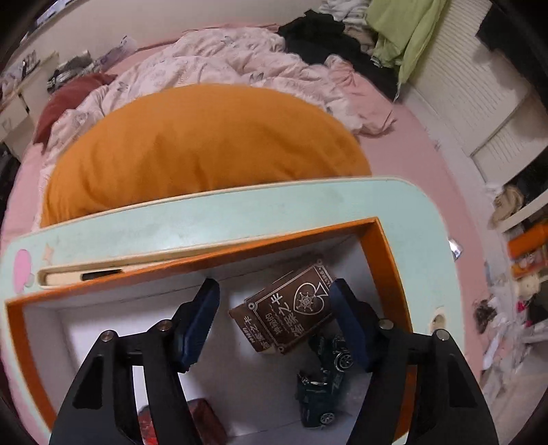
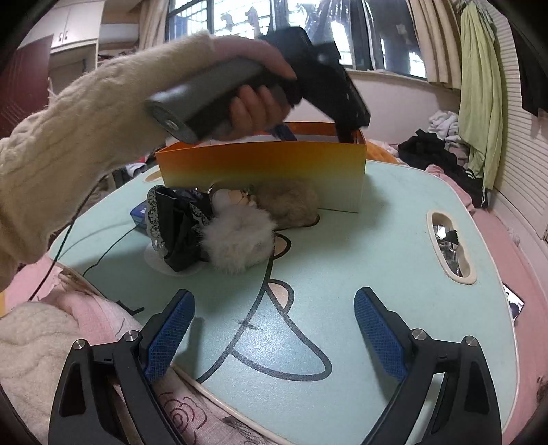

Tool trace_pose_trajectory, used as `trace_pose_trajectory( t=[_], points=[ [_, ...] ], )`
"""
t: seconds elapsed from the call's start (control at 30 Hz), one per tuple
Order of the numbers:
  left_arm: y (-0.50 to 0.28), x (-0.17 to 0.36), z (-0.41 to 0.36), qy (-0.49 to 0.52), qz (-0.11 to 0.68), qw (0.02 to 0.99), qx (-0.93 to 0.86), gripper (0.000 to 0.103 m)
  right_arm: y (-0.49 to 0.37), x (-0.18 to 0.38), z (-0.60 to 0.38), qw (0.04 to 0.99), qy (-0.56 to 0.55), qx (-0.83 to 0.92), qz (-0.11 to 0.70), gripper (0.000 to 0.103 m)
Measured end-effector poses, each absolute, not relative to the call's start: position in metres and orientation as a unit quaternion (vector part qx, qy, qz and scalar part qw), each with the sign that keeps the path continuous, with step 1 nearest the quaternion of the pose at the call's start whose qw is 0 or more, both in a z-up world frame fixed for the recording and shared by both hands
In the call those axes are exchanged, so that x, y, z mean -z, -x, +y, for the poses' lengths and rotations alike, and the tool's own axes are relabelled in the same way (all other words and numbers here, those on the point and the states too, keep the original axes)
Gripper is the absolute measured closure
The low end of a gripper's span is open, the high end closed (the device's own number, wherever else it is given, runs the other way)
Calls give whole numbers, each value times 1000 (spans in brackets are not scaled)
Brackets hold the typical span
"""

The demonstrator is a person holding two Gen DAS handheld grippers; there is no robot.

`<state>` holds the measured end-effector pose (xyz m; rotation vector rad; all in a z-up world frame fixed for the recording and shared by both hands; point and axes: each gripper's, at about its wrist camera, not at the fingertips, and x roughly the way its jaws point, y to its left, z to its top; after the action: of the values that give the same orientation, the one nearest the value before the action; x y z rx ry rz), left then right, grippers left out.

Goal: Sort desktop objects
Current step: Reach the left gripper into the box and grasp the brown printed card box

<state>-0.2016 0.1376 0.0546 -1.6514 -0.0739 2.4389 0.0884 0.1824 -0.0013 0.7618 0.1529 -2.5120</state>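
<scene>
One orange box (image 1: 387, 246) holds one card deck (image 1: 291, 311) and two toy cars (image 1: 322, 393) — outside, two furry toys (image 2: 239, 236).

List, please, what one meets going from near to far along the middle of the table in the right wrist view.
Right tool → bare mint table with its cartoon outline → white fluffy toy → orange box → left tool reaching into the box.

We see a bedroom: a bed (image 1: 404, 164) in pink sheets, with a rumpled pale quilt (image 1: 219, 58) and an orange pillow (image 1: 205, 147). Daylight enters through a barred window (image 2: 274, 17) with cream curtains (image 2: 435, 41), and a green garment (image 2: 477, 96) hangs against the white slatted wall (image 2: 520, 143).
</scene>
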Motion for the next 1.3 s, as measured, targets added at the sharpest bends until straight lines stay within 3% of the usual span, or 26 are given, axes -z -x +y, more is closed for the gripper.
trace_pose_trajectory(
  t=[0.47, 0.93, 1.03, 1.13, 1.2, 1.23, 1.3],
  points=[
    [198, -67, 85, 559, -14, 78, -825, 38, -89, 0, 182, 253, -279, 924, 59, 8],
    [219, -49, 140, 591, -51, 84, -801, 34, -89, 1, 182, 254, -279, 924, 58, 7],
    [214, -48, 139, 591, -19, 92, -801, 34, -89, 1, 183, 254, -278, 924, 58, 7],
    [206, -48, 133, 579, 7, 81, -811, 42, -90, 1, 182, 253, -277, 925, 60, 7],
    [201, -48, 129, 566, 29, 74, -820, 60, -91, 1, 182, 253, -277, 925, 60, 7],
    [199, -49, 129, 558, 47, 75, -825, 79, -91, 2, 181, 253, -277, 925, 60, 7],
    [198, -50, 126, 556, 54, 97, -824, 84, -92, 2, 182, 253, -276, 925, 60, 7]
  ],
)
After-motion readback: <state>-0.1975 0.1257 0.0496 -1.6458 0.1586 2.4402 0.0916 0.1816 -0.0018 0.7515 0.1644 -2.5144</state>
